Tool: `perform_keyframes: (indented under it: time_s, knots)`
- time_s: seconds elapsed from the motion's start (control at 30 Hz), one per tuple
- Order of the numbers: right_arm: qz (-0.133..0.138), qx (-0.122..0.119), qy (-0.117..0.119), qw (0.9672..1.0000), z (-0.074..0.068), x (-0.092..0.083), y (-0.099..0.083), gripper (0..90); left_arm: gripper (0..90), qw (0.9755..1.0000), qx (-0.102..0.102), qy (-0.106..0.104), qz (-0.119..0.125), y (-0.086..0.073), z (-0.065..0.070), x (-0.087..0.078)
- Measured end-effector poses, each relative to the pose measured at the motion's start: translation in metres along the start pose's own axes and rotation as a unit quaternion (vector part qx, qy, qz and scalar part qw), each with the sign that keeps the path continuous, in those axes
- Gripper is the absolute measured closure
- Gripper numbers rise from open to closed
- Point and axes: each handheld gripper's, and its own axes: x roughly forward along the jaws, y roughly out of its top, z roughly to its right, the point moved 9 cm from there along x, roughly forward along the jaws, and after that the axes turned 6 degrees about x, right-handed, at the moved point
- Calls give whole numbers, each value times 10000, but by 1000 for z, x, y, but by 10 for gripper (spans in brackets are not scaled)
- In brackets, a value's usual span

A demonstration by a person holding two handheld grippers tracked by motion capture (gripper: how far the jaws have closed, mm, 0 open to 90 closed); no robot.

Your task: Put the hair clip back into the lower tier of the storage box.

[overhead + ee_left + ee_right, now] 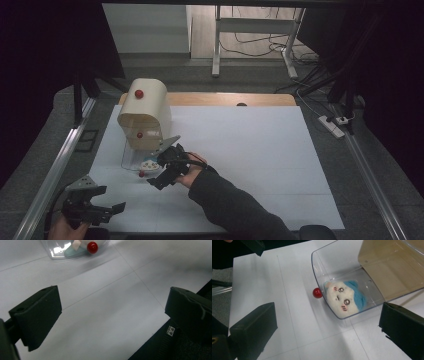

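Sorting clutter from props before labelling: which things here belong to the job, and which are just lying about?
In the job: clear drawer, plush toy, cream cabinet, right gripper.
Lying about: power strip, desk frame.

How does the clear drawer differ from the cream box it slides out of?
The clear drawer is see-through and open on top, showing a plush toy inside; the cream box is opaque with a rounded top. The drawer lies low on the table; the box stands taller. Both carry a red knob.
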Motion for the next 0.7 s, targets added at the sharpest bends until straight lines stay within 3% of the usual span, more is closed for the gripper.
perform_keyframes:
  time_s: [0.7]
  knots:
    - [162,75,62,9998,-2,-21,-13,0,10,10000,7,-25,13,0,1,0]
